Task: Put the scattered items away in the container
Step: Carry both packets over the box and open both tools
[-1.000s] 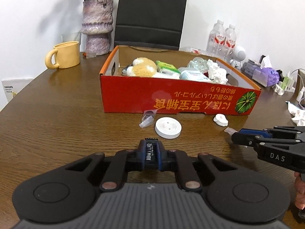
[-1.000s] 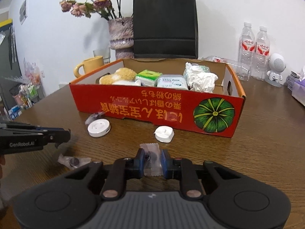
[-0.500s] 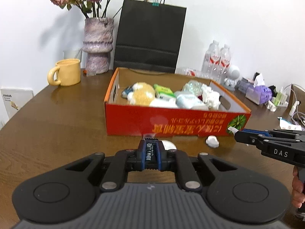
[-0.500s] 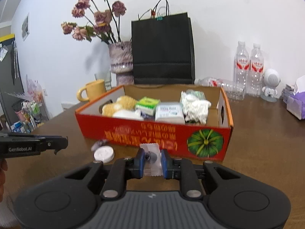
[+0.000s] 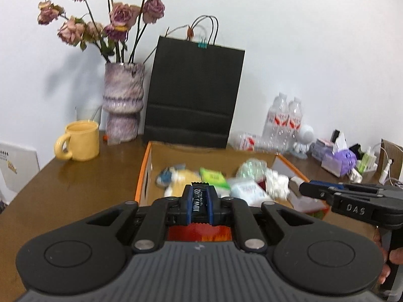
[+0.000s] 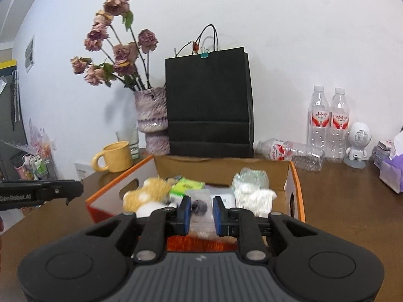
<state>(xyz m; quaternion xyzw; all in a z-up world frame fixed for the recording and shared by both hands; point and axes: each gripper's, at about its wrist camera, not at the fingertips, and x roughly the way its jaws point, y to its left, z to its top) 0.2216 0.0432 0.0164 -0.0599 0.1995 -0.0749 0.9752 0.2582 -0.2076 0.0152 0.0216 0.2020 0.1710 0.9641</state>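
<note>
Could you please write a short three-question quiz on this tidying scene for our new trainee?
1. True or false: the left gripper is shut on a dark candy wrapper.
2. What does the right gripper hold? A) a yellow mug B) a clear packet with a dark piece inside C) a water bottle
3. Fill in: both grippers hang over the near wall of the red cardboard ____.

Key
1. True: the wrapper sits clamped between the blue jaws.
2. B: the clear packet is pinched between the jaws; the yellow mug stands on the table.
3. box
</note>
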